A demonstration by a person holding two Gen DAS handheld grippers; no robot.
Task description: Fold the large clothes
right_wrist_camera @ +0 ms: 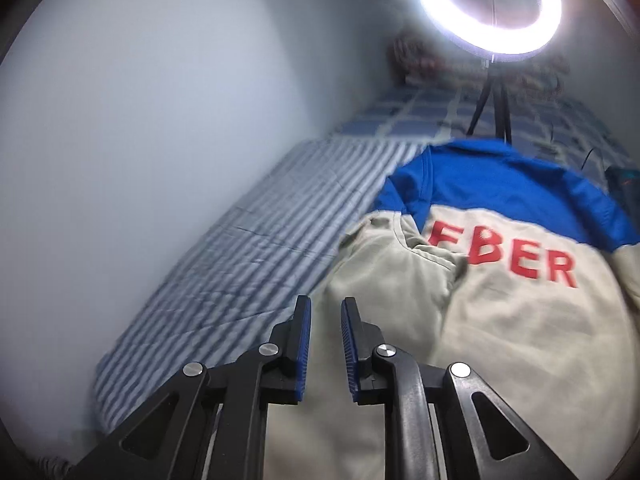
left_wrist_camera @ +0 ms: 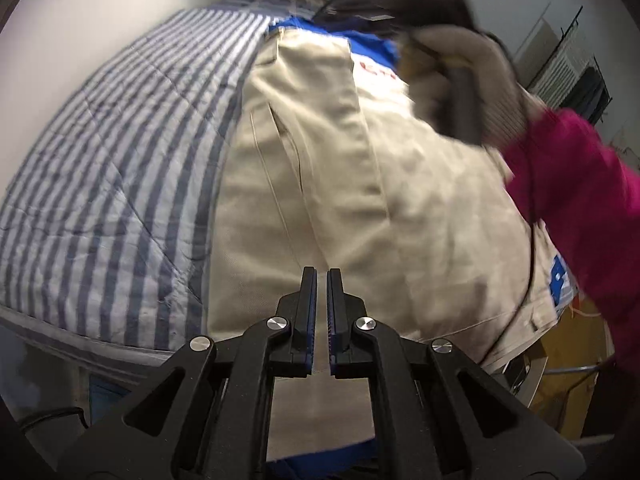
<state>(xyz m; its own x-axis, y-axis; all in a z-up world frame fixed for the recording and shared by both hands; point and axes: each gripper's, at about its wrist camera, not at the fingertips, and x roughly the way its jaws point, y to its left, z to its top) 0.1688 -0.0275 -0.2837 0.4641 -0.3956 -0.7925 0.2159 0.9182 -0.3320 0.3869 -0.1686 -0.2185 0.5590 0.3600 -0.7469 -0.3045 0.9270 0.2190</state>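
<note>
A large beige jacket (left_wrist_camera: 340,184) with a blue yoke and red letters lies spread on a blue-and-white striped bedcover (left_wrist_camera: 112,184). My left gripper (left_wrist_camera: 322,271) hovers over the jacket's near part with its jaws shut and no cloth visibly pinched. In the right wrist view the jacket (right_wrist_camera: 500,340) shows its back, one sleeve folded in over it. My right gripper (right_wrist_camera: 326,300) hangs over the jacket's left edge, open, with nothing between its blue pads. A blurred gloved hand (left_wrist_camera: 472,76) in a magenta sleeve (left_wrist_camera: 580,192) is above the jacket's far right.
A lit ring light (right_wrist_camera: 488,4) on a tripod (right_wrist_camera: 492,108) stands at the head of the bed by a checked pillow (right_wrist_camera: 420,116). A white wall (right_wrist_camera: 160,120) runs along the left. The bed's near edge (left_wrist_camera: 80,344) drops off, with yellow items (left_wrist_camera: 572,360) at right.
</note>
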